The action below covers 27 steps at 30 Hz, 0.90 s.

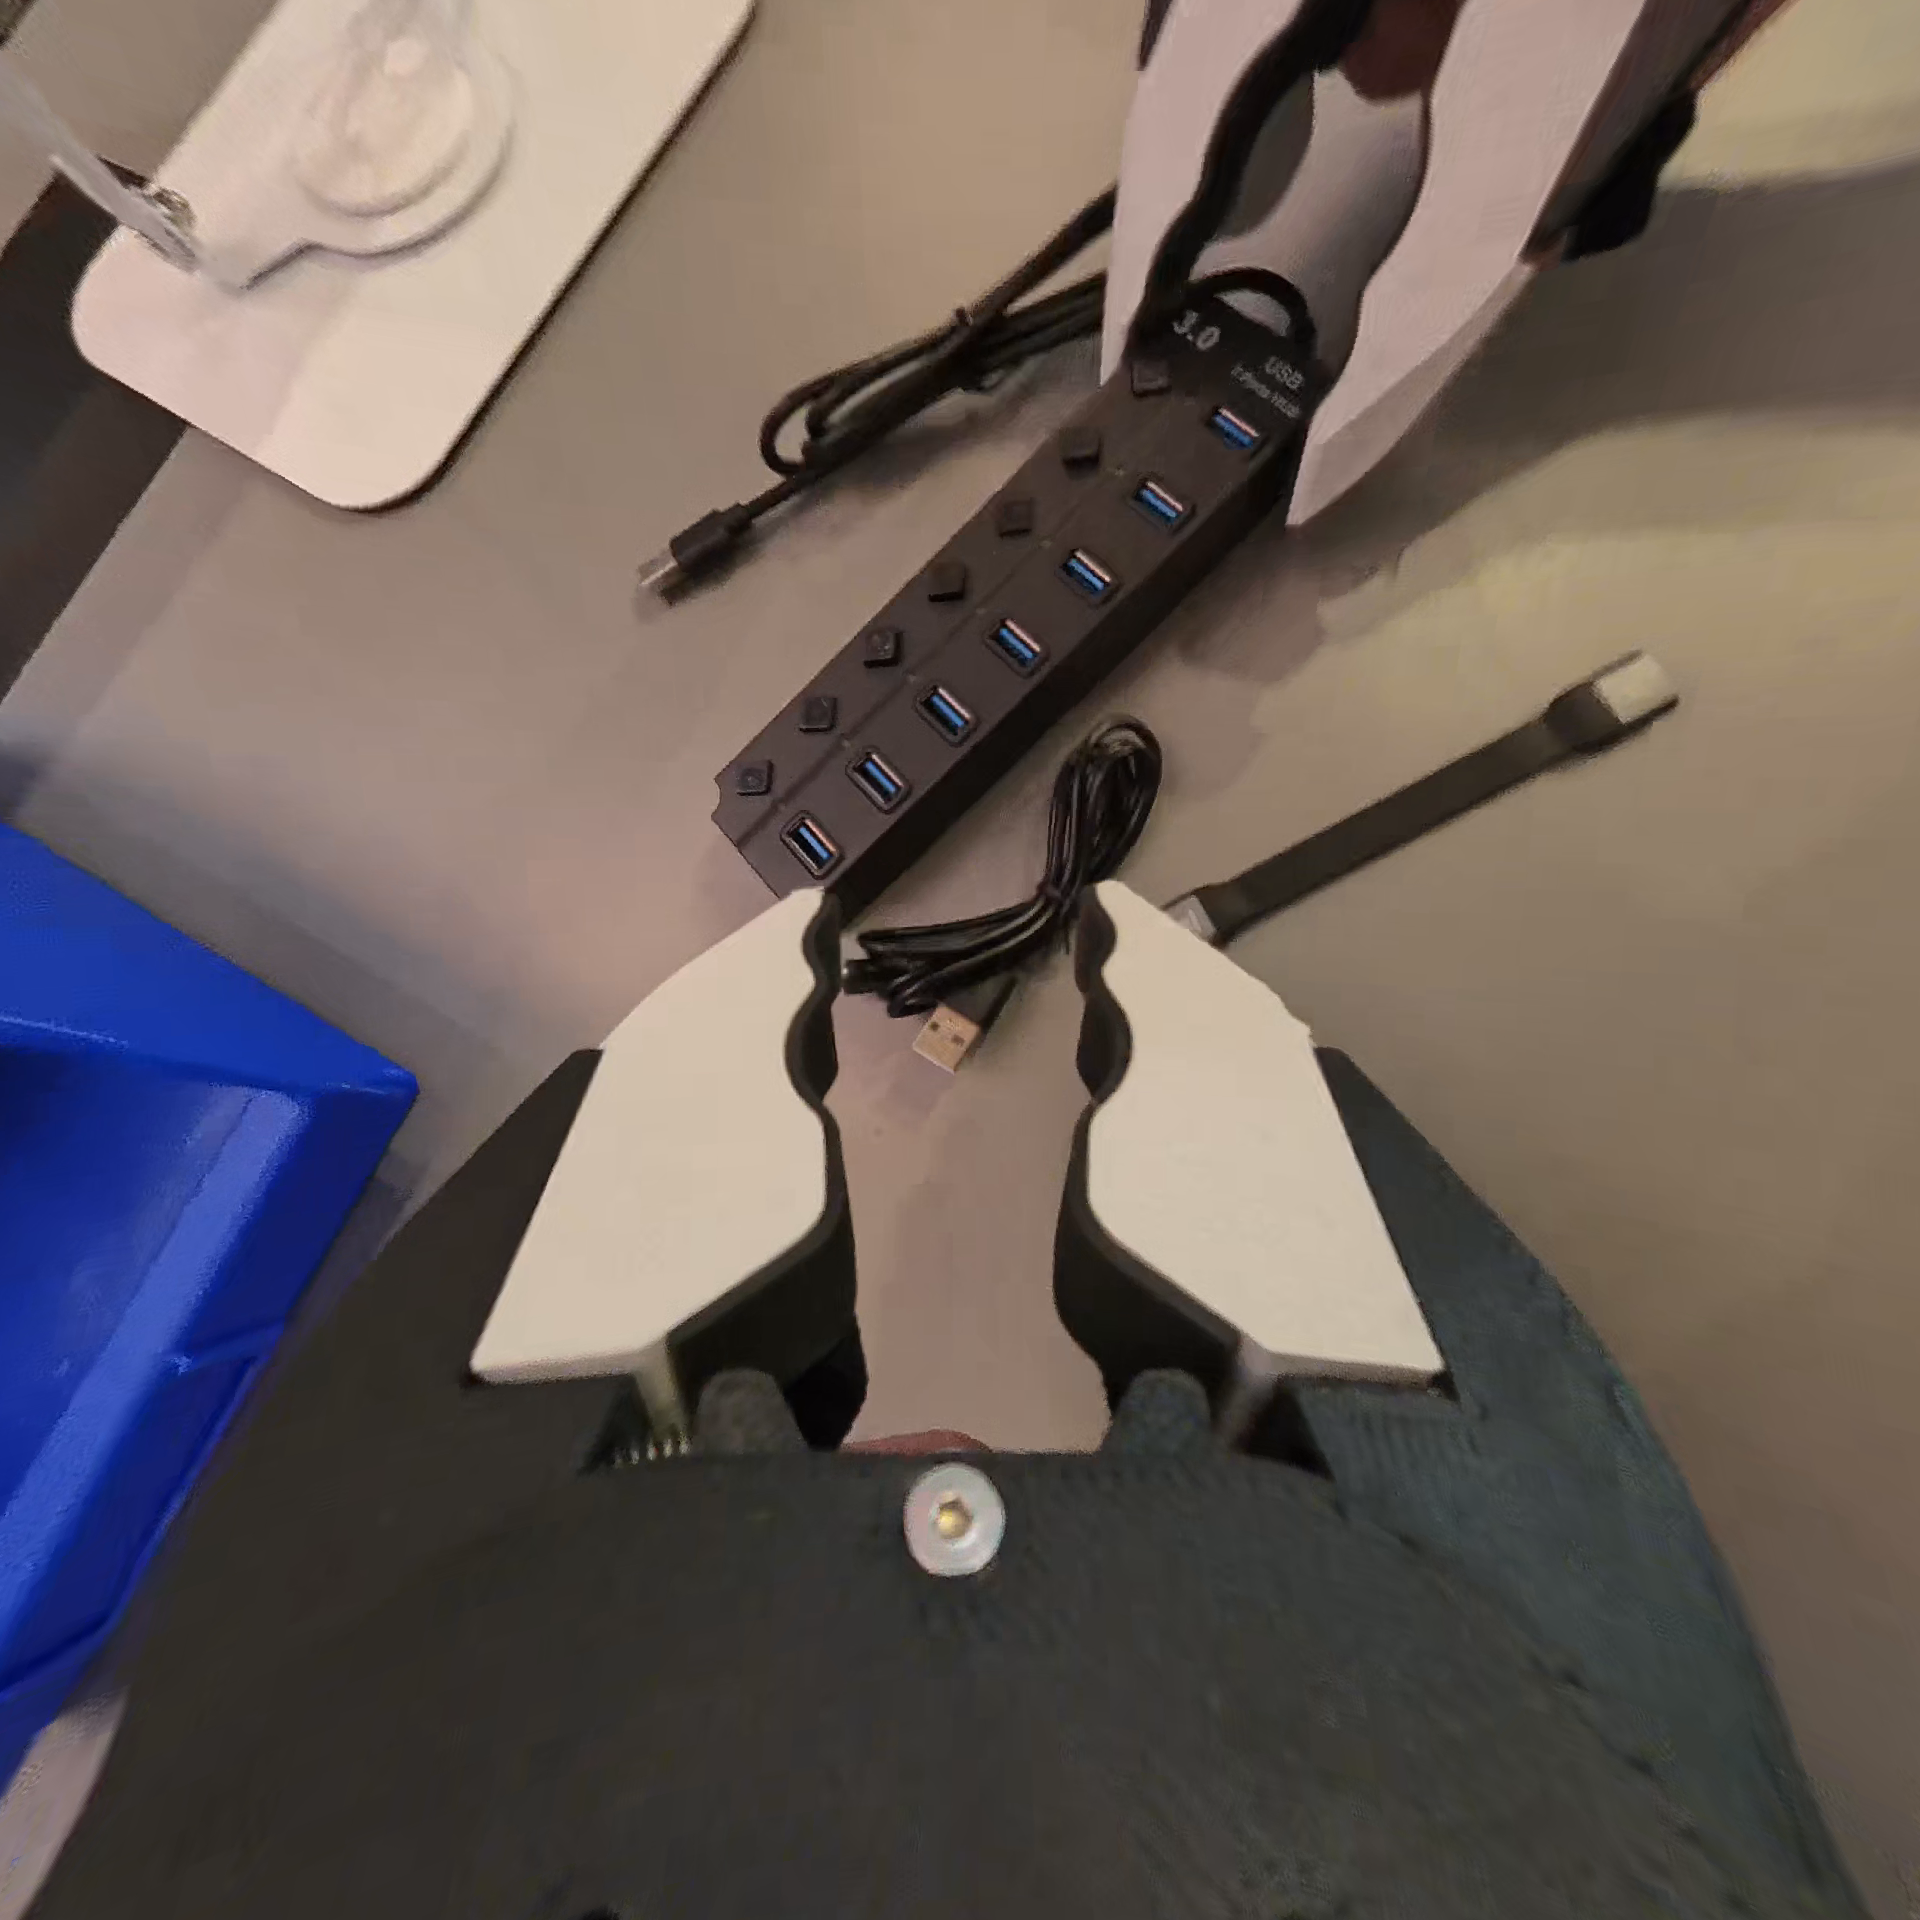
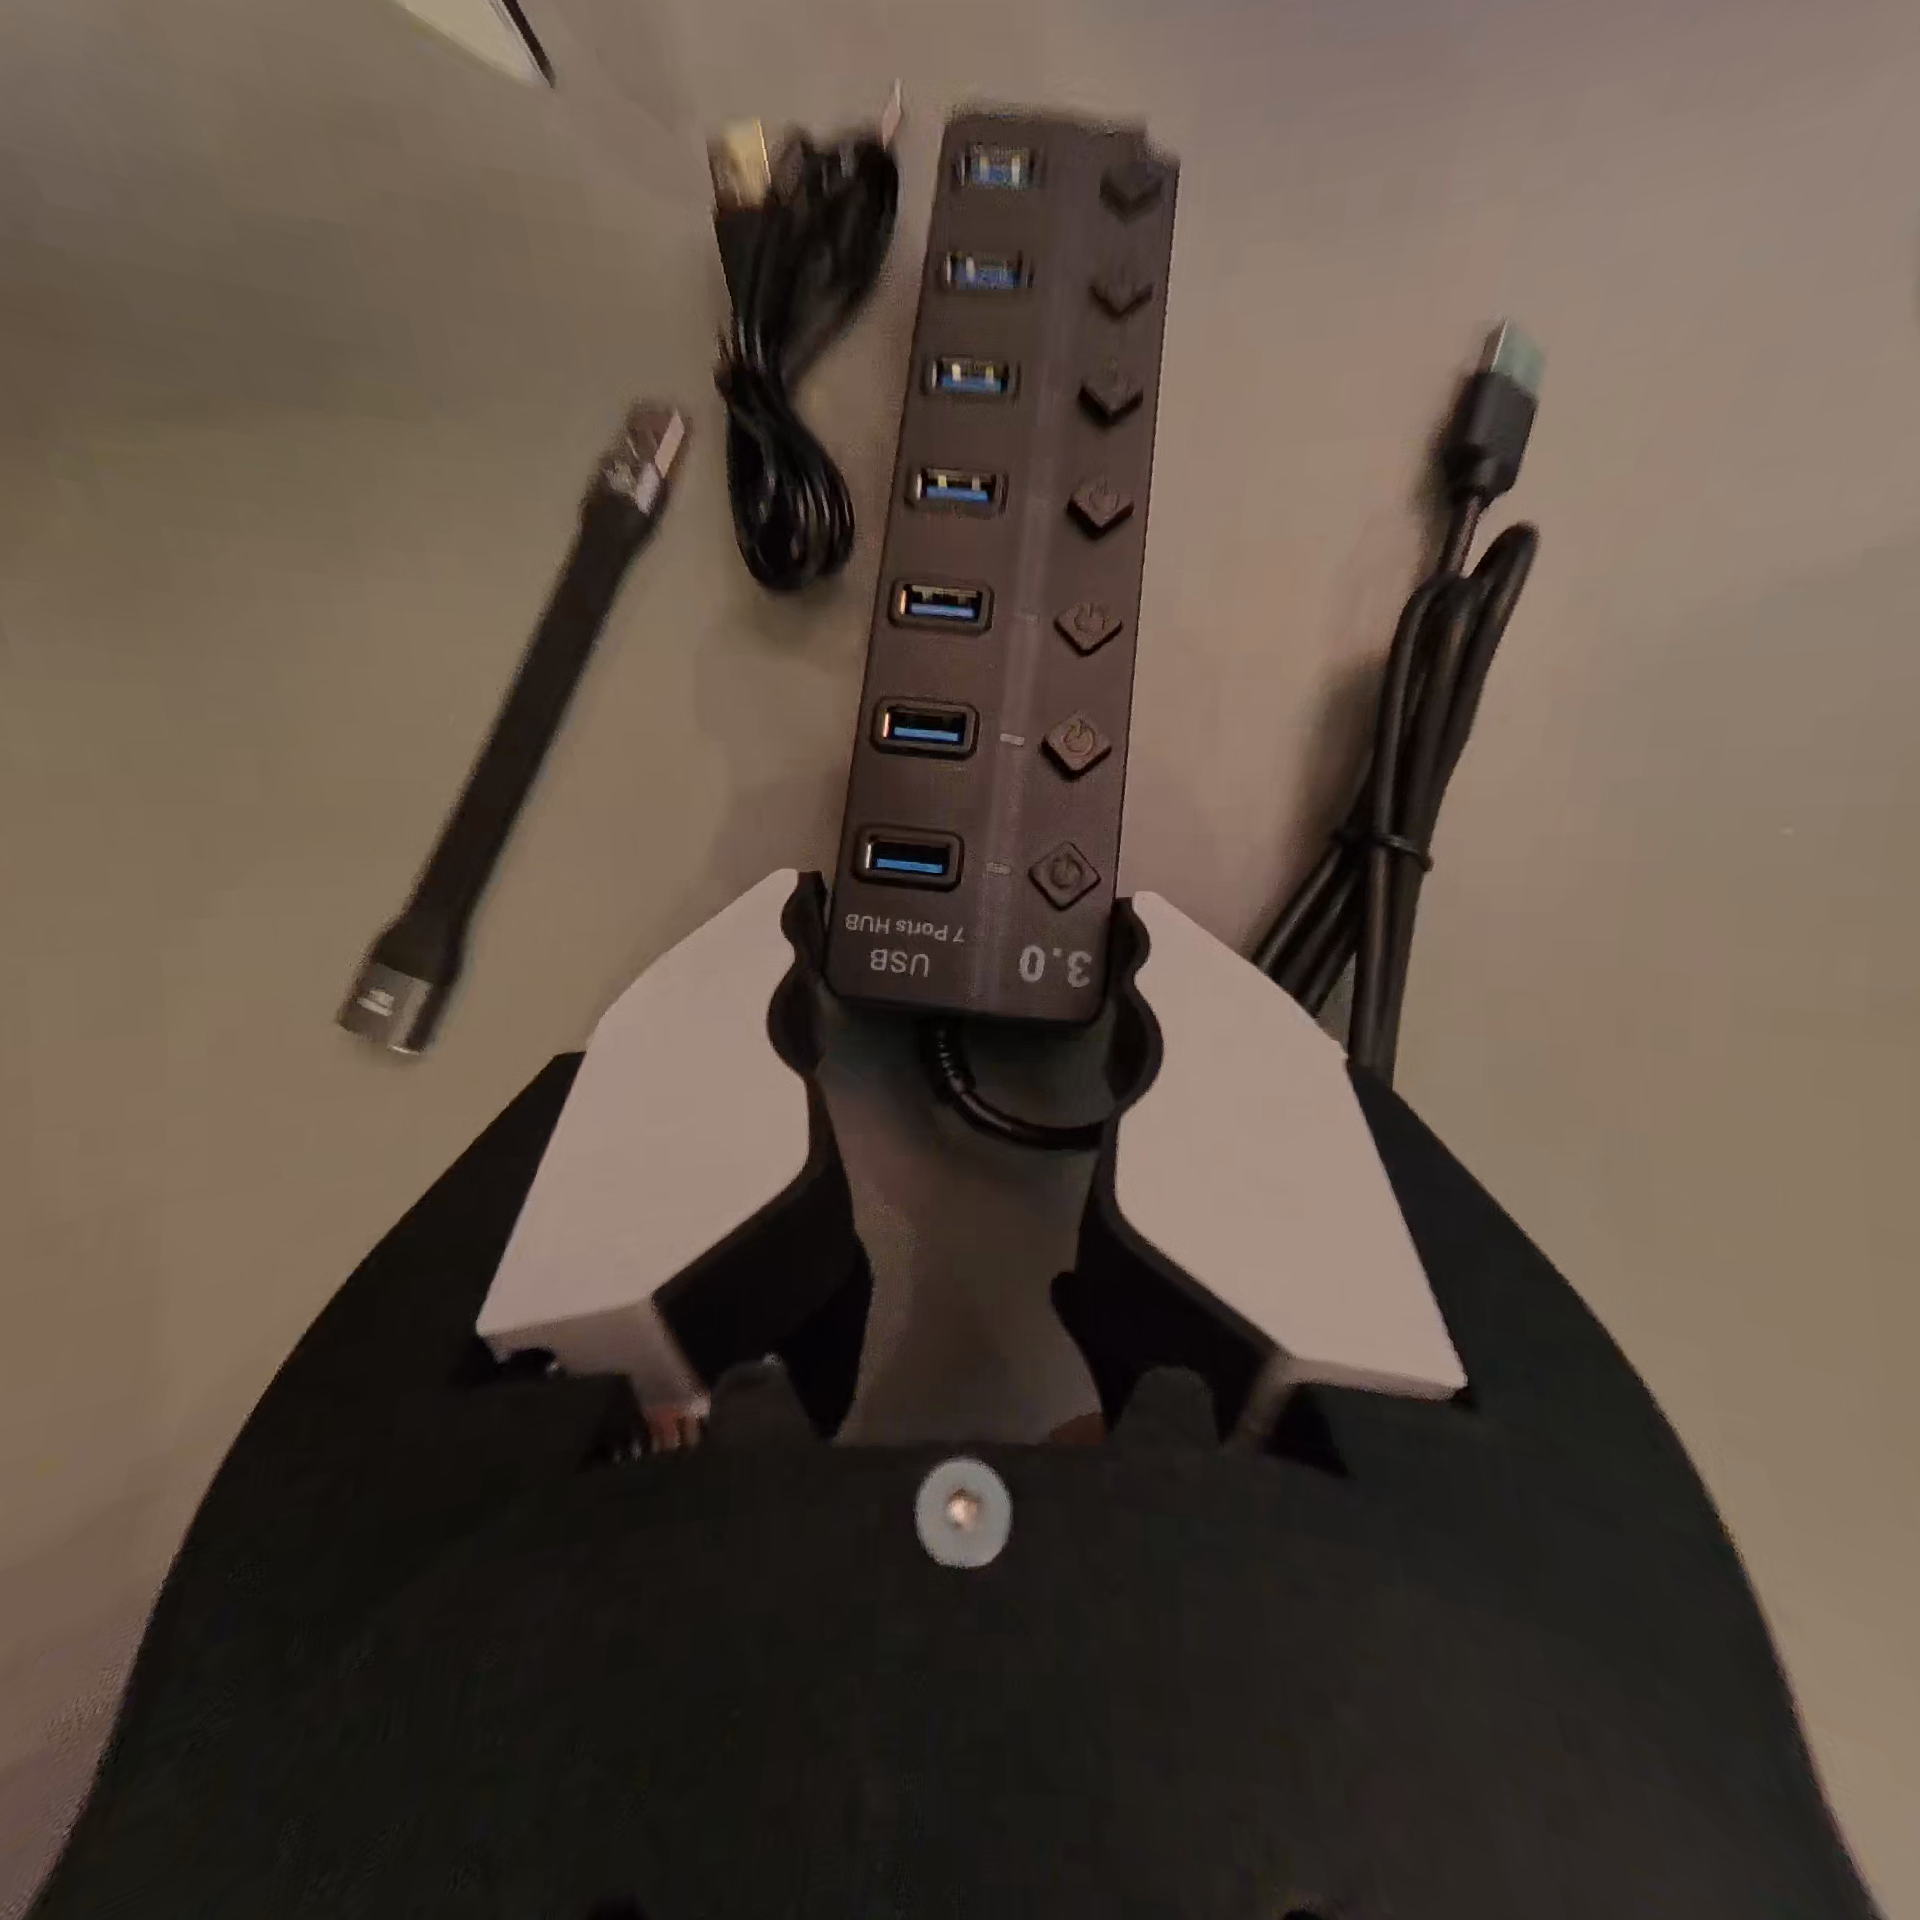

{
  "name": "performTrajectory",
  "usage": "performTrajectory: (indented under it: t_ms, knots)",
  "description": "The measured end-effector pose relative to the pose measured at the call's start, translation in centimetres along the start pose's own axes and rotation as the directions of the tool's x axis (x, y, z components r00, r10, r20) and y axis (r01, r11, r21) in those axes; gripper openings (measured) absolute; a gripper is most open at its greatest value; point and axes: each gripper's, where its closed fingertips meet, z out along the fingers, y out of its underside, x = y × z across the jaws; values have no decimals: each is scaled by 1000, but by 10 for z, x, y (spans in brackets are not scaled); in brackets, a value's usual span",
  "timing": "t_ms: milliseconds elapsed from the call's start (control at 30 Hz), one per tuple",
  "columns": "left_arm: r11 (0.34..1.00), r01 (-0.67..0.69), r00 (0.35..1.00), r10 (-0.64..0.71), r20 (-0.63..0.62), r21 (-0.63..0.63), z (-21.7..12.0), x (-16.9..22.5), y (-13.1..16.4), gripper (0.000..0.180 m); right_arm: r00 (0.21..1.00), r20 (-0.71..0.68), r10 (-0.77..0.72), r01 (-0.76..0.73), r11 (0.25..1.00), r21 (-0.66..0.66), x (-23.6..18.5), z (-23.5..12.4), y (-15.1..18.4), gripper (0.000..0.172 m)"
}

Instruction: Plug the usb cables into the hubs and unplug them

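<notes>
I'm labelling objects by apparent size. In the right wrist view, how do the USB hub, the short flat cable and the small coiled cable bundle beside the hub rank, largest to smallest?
1. USB hub, clearly largest.
2. Short flat cable.
3. Coiled cable bundle, though it lies farther from the camera, so its rank against the flat cable is unsure.

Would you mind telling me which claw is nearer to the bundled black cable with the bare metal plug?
Left. The left claw stands open around the bundled cable; the right claw is at the far end of the hub, its fingers on either side.
</notes>
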Motion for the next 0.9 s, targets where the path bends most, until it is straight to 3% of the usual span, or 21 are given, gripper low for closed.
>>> performTrajectory:
  t_ms: [133, 267, 433, 567, 667, 800, 900]
  knots:
    - [982, 116, 993, -112, -32, 149, -6, -2, -15, 32, 996, 27, 80, -84, 978, 193, 5, -26, -21, 51]
    - [968, 174, 981, -154, -118, 180, -1, 11, -18, 33, 989, 72, 131, -147, 934, 325, 7, -46, -38, 51]
    - [938, 280, 919, -201, -340, 203, 5, 48, -36, 35, 975, 133, 179, -221, 857, 466, 6, -65, -58, 51]
    - [892, 412, 789, -247, -562, 187, 10, 87, -57, 35, 968, 157, 195, -250, 808, 534, 5, -76, -72, 51]
    - [827, 536, 682, -306, -665, 169, 19, 108, -78, 51, 966, 159, 202, -257, 794, 552, 5, -81, -77, 51]
    - [676, 721, 529, -394, -752, 153, 33, 111, -105, 71, 964, 169, 207, -267, 765, 586, 2, -92, -87, 51]
    - [540, 823, 432, -395, -810, 175, 34, 105, -123, 77, 971, 124, 206, -238, 761, 603, 2, -102, -91, 50]
